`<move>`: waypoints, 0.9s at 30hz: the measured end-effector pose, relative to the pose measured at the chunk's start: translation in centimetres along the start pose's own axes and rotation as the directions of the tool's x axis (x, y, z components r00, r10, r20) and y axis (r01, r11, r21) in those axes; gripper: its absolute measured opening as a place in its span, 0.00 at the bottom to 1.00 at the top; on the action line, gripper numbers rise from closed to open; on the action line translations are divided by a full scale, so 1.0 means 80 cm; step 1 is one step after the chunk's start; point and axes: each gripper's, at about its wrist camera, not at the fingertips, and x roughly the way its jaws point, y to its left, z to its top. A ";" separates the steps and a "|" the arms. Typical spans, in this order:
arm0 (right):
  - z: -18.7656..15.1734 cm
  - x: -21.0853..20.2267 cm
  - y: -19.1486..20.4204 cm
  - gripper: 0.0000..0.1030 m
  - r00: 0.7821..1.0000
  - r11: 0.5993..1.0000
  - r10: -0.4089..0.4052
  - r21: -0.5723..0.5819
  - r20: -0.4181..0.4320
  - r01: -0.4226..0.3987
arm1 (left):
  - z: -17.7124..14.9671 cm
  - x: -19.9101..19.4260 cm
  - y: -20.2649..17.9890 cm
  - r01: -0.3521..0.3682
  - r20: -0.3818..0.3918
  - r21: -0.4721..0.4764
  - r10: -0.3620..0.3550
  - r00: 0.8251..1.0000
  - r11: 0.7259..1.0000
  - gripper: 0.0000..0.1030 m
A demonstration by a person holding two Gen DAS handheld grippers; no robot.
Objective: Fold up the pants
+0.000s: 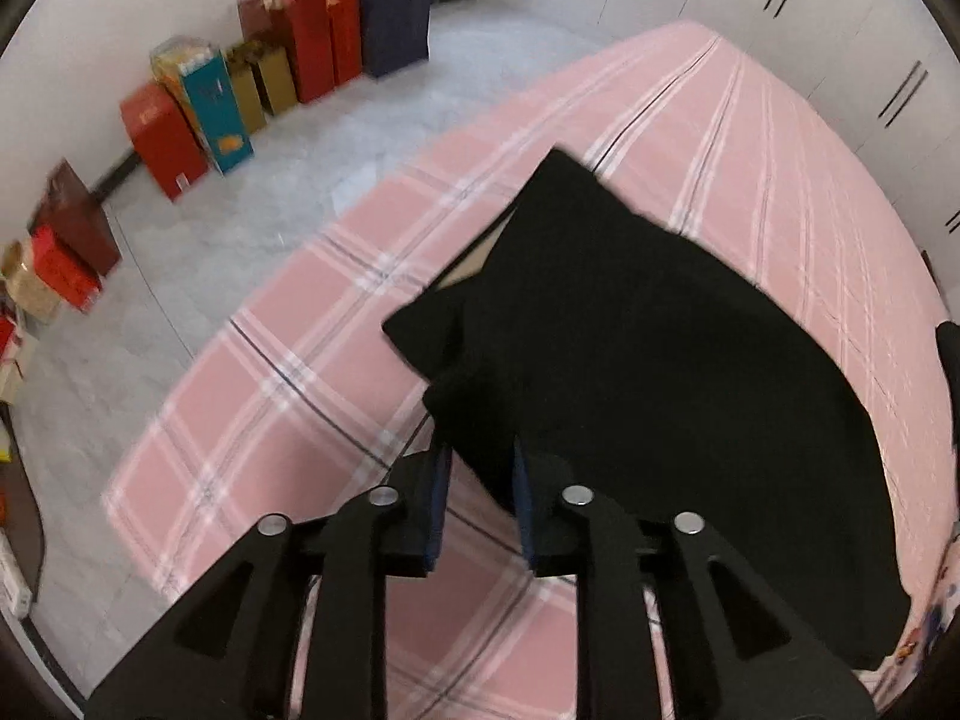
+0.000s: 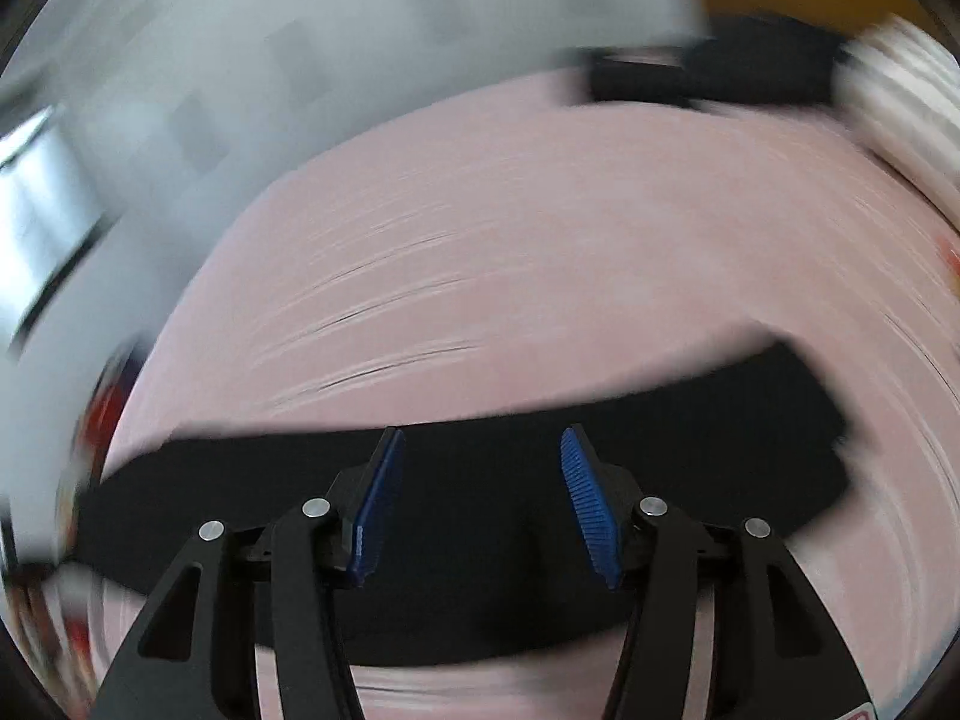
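Black pants (image 1: 648, 372) lie on a bed with a pink plaid sheet (image 1: 288, 420). In the left wrist view my left gripper (image 1: 480, 456) is shut on a bunched edge of the pants at their near left side, lifting it slightly. In the right wrist view, which is heavily blurred, the pants (image 2: 468, 480) show as a dark band across the pink sheet (image 2: 510, 240). My right gripper (image 2: 480, 450) is open, its blue-padded fingers (image 2: 585, 498) spread above the band and holding nothing.
Several coloured gift bags and boxes (image 1: 288, 66) stand along the white wall on the grey floor (image 1: 180, 252) left of the bed. White wardrobe doors (image 1: 840, 30) stand behind the bed. A dark object and a white striped thing (image 2: 900, 96) lie at the bed's far right.
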 end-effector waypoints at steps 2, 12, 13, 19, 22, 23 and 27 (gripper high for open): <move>0.014 0.041 0.079 0.52 0.995 0.991 0.087 -0.096 -0.051 -0.091 | -0.003 -0.024 -0.023 -0.028 0.069 0.058 0.024 0.997 0.998 0.25; 0.025 0.261 0.364 0.52 0.953 0.889 0.043 -0.424 -0.300 -0.173 | -0.042 0.025 -0.088 -0.106 0.063 0.298 0.091 0.994 0.949 0.45; 0.019 0.273 0.373 0.52 0.949 0.876 0.015 -0.454 -0.314 -0.164 | -0.043 0.044 -0.081 -0.115 0.035 0.300 0.110 0.993 0.947 0.45; -0.013 0.295 0.390 0.52 0.938 0.805 -0.071 -0.575 -0.340 -0.148 | -0.041 0.057 -0.053 -0.082 0.024 0.309 0.078 0.997 0.948 0.53; -0.010 0.291 0.394 0.52 0.937 0.800 -0.052 -0.576 -0.345 -0.167 | -0.035 0.038 -0.028 0.008 0.020 0.262 -0.014 1.000 0.965 0.53; -0.010 0.290 0.395 0.52 0.937 0.798 -0.040 -0.576 -0.347 -0.179 | -0.033 0.037 -0.020 0.026 0.011 0.245 -0.029 1.000 0.969 0.55; -0.007 0.297 0.410 0.13 0.926 0.788 0.007 -0.568 -0.378 -0.237 | -0.015 0.068 0.019 0.190 -0.090 0.077 -0.183 0.979 0.979 0.32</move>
